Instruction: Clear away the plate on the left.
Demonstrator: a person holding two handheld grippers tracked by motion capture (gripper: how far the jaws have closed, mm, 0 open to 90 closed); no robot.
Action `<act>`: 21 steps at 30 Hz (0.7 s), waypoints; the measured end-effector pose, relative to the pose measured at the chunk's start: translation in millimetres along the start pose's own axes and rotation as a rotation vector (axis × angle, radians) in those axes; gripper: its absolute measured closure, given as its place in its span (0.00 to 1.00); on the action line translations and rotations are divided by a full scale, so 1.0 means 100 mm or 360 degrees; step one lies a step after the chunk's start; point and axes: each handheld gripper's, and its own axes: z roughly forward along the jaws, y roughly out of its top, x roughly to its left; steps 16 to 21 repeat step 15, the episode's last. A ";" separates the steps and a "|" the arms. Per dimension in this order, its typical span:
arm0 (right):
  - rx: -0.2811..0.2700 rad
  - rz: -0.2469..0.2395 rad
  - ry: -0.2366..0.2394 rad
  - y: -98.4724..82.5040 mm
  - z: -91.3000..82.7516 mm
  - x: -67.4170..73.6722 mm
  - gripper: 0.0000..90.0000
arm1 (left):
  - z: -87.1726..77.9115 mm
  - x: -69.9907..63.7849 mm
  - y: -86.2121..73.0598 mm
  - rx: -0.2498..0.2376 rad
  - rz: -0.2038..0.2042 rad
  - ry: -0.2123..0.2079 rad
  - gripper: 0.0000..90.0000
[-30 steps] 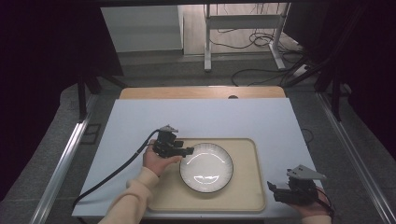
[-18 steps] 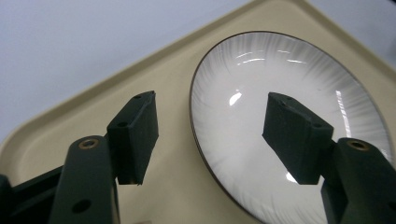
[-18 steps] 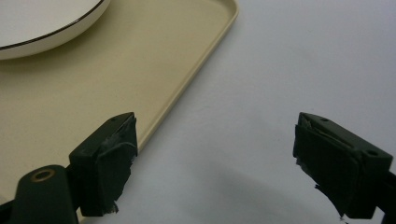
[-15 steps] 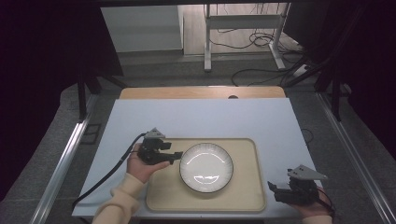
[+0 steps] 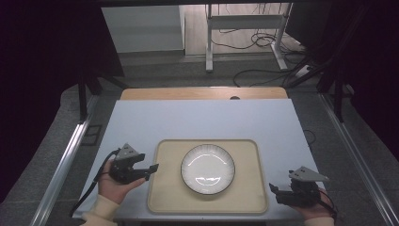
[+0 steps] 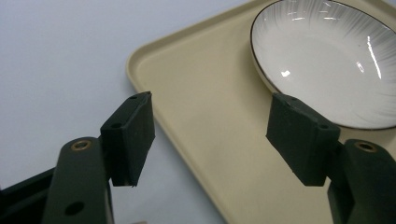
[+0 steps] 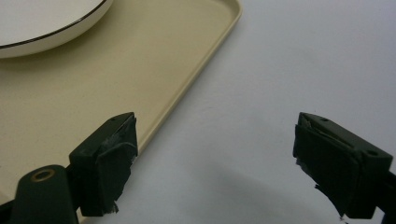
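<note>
A white ribbed plate with a dark rim (image 5: 207, 168) (image 6: 327, 60) (image 7: 42, 21) sits in the middle of a beige tray (image 5: 244, 188) (image 6: 205, 107) (image 7: 93, 84) on the pale table. My left gripper (image 5: 149, 170) (image 6: 212, 140) is open at the tray's left edge, its jaws straddling the rim, with nothing between them. My right gripper (image 5: 274, 190) (image 7: 215, 163) is open near the tray's front right corner, over the table surface, holding nothing.
The pale blue-grey tabletop (image 5: 202, 122) stretches behind the tray, with a wooden strip (image 5: 202, 93) at its far edge. Metal rails (image 5: 66, 160) run along both sides. Cables (image 5: 263, 42) and a stand's legs lie on the floor beyond.
My left gripper has drawn back from the plate's left rim to the tray's left edge and toward the table's front. The right gripper has stayed put.
</note>
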 end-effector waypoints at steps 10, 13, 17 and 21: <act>0.0005 -0.0009 -0.0008 0.00 0.00 0.01 0.16 | 0.07 0.03 -0.08 0.0036 -0.0046 -0.0019 0.32; 0.0005 -0.0007 -0.0012 0.00 0.00 0.00 0.16 | 0.07 0.05 -0.08 0.0042 -0.0055 -0.0009 0.32; 0.0002 -0.0004 -0.0016 0.00 0.00 0.00 0.16 | 0.06 0.06 -0.07 0.0036 -0.0068 -0.0026 0.33; 0.0002 -0.0004 -0.0016 0.00 0.00 0.00 0.16 | 0.06 0.06 -0.07 0.0036 -0.0068 -0.0026 0.33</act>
